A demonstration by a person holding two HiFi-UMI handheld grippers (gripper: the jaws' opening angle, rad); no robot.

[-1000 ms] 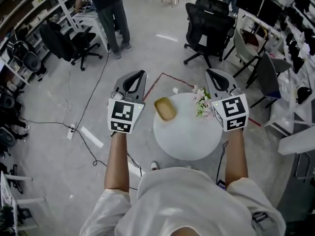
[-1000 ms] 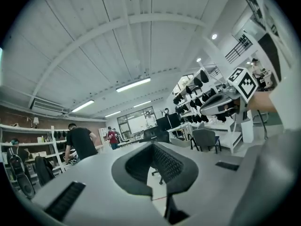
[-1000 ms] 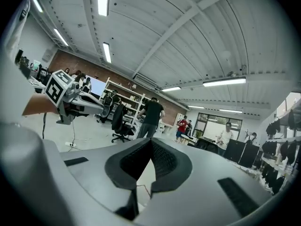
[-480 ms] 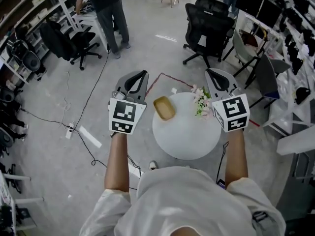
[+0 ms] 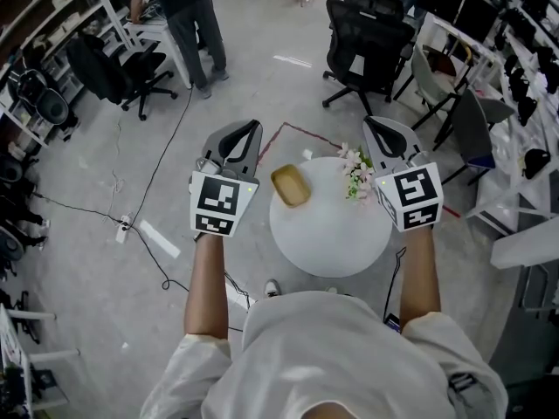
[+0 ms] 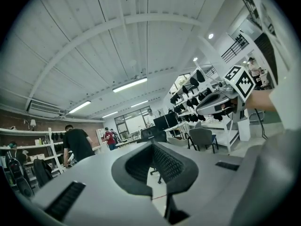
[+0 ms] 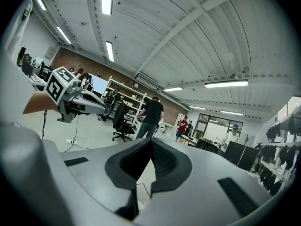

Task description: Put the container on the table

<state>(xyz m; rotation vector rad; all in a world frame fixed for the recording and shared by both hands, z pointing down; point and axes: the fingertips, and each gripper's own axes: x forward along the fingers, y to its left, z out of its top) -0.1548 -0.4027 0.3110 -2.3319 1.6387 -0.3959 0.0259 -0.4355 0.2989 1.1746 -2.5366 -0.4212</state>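
Container (image 5: pixel 291 187) on table (image 5: pixel 336 238); between left gripper (image 5: pixel 253 129), right gripper (image 5: pixel 368 124) (jaws together)

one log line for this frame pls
left hand-held gripper: shut, empty | right hand-held gripper: shut, empty | container: on table, untouched

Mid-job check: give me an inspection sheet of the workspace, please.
Surface: round white table, mostly bare.
Job's things: yellow container lies on the table, near its far left edge.
Clutter: pink flowers at the table's far edge.
Grippers: left gripper and right gripper both shut, empty, clear of the container.
Cables: black cable and power strip on the floor.
Surroundings: office chairs; a person standing beyond.
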